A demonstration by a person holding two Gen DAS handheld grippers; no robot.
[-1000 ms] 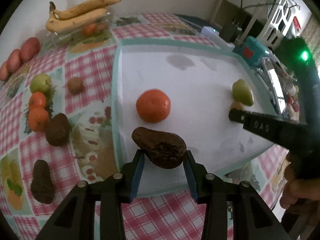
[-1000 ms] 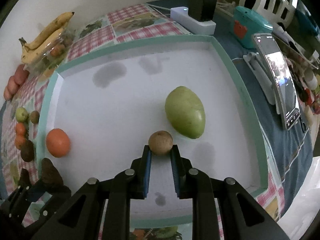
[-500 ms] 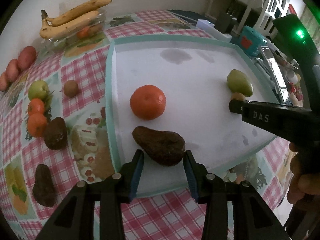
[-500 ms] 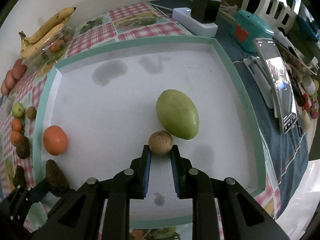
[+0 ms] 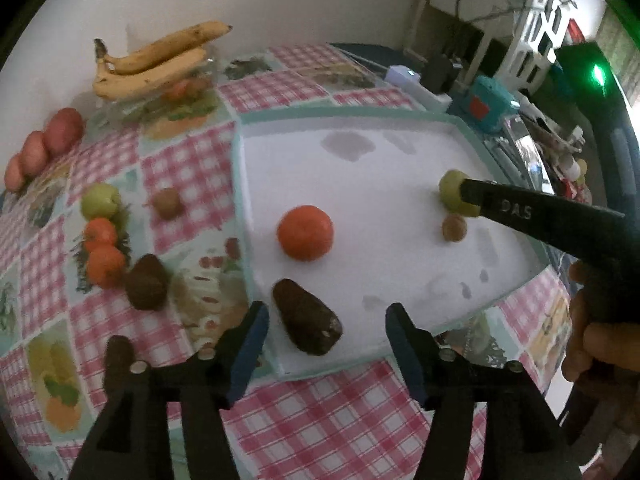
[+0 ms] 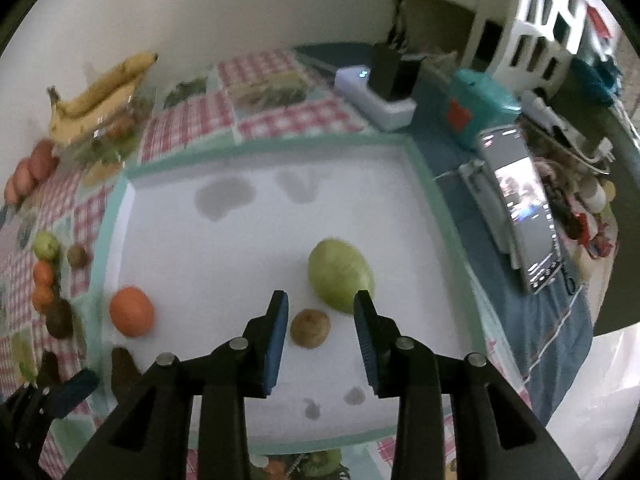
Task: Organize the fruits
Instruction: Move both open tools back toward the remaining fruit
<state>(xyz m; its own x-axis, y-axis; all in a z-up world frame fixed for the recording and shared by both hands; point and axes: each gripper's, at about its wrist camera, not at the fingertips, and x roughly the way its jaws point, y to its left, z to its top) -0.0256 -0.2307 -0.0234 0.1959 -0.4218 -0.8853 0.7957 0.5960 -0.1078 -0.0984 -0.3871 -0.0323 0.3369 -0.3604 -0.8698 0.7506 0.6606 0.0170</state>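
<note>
Dark avocado [image 5: 307, 322] now lying free near the front left corner of the white tray [image 5: 400, 184], released a moment ago. Left tongs [image 5: 324, 322] opening, pads wide apart and clear of its skin. Small brown kiwi [image 6: 310, 328] likewise set down on the tray, just beside the green mango [image 6: 340, 276]; right tongs [image 6: 321, 320] opening too, kiwi between the pads but untouched. Orange [image 5: 305, 233] resting mid-tray, apart from the rest. Four fruits delivered, by the look of it. Left on the checked tabletop [image 5: 184, 160]: another avocado [image 5: 146, 282], two tangerines [image 5: 105, 266], a green apple [image 5: 100, 200], a second kiwi [image 5: 168, 203], bananas [image 5: 156, 60]. Probably next: fetching more from that side.
</note>
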